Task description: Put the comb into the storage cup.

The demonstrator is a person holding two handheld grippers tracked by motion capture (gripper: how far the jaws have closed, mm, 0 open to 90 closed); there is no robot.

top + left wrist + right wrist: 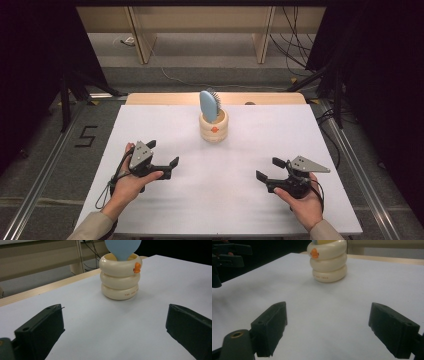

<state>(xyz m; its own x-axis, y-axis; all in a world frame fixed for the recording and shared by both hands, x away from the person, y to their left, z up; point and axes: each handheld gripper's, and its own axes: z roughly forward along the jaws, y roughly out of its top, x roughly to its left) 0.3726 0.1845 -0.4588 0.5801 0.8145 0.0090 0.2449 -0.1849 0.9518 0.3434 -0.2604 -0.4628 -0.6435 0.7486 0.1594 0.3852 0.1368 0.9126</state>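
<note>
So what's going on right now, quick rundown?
Left claw open, empty. Right claw open, empty. Blue brush upright in cream holder, untouched, mid-table. Nothing between claws and holder.

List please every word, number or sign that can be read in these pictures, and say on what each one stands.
"5": a black numeral on the grey floor, left of the table.
"THE ..." : small brown print on the bottom ring of the cream holder; after the first word it is too blurred to read.
The same print in the right gripper view: too blurred to read.
Orange mark on the holder's top ring: a shape, not text.
</note>
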